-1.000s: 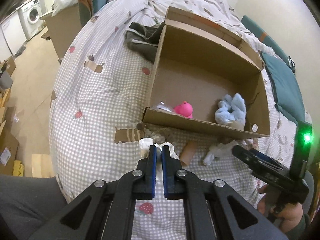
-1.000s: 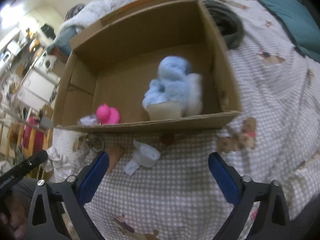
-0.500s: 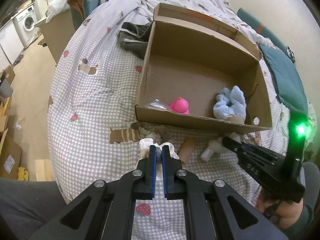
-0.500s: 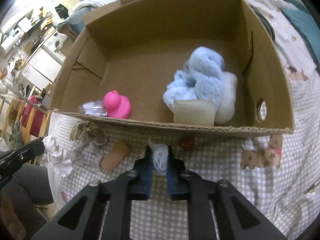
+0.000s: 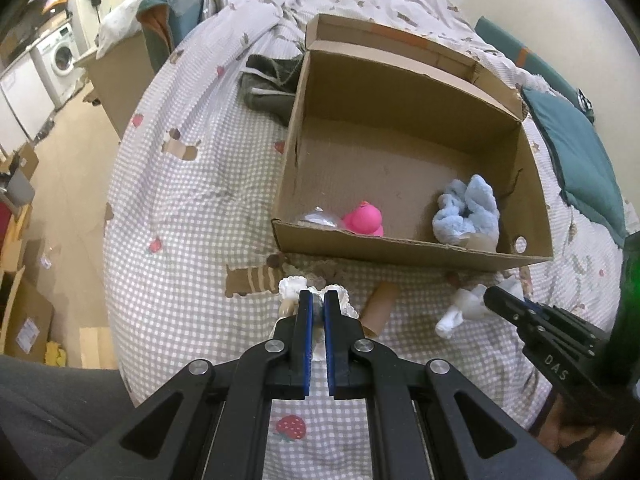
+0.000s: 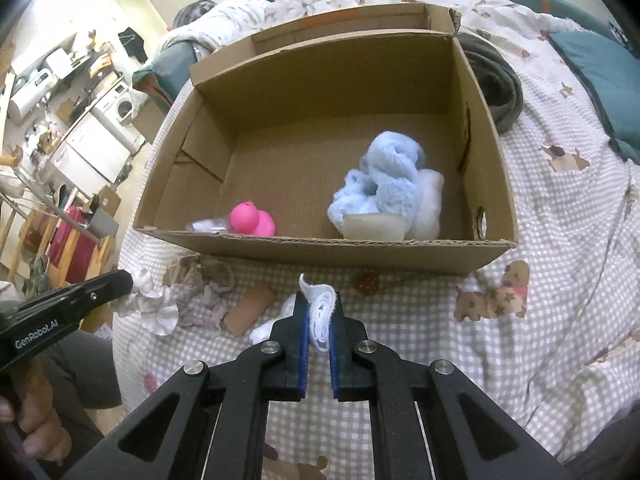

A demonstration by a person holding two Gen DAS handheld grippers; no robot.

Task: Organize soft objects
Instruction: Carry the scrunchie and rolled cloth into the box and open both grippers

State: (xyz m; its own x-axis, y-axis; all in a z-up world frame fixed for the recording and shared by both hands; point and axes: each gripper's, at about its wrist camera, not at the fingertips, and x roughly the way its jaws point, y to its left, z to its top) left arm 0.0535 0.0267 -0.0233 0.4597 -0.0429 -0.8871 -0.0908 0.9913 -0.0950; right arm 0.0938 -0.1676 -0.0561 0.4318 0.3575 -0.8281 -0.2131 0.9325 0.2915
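An open cardboard box (image 5: 412,246) (image 6: 320,246) stands on the bed. It holds a pink rubber duck (image 5: 364,220) (image 6: 252,220), a fluffy light-blue cloth (image 5: 468,212) (image 6: 384,176) and a clear wrapper (image 6: 208,225). My left gripper (image 5: 316,300) is shut on a white frilly cloth (image 5: 292,285) (image 6: 150,308) just in front of the box. My right gripper (image 6: 318,304) is shut on a white rolled cloth (image 6: 320,312) (image 5: 460,308), held near the box's front wall.
A cardboard tube (image 5: 380,308) (image 6: 250,308) and a greyish lace cloth (image 6: 204,292) lie on the checked bedspread (image 5: 180,200) between the grippers. A dark garment (image 5: 272,84) lies behind the box. A teal pillow (image 5: 580,160) is at the right. The bed edge drops off at the left.
My right gripper closed on the white rolled cloth and lifted it slightly toward the box. My left gripper stayed shut on the frilly cloth and rose a little.
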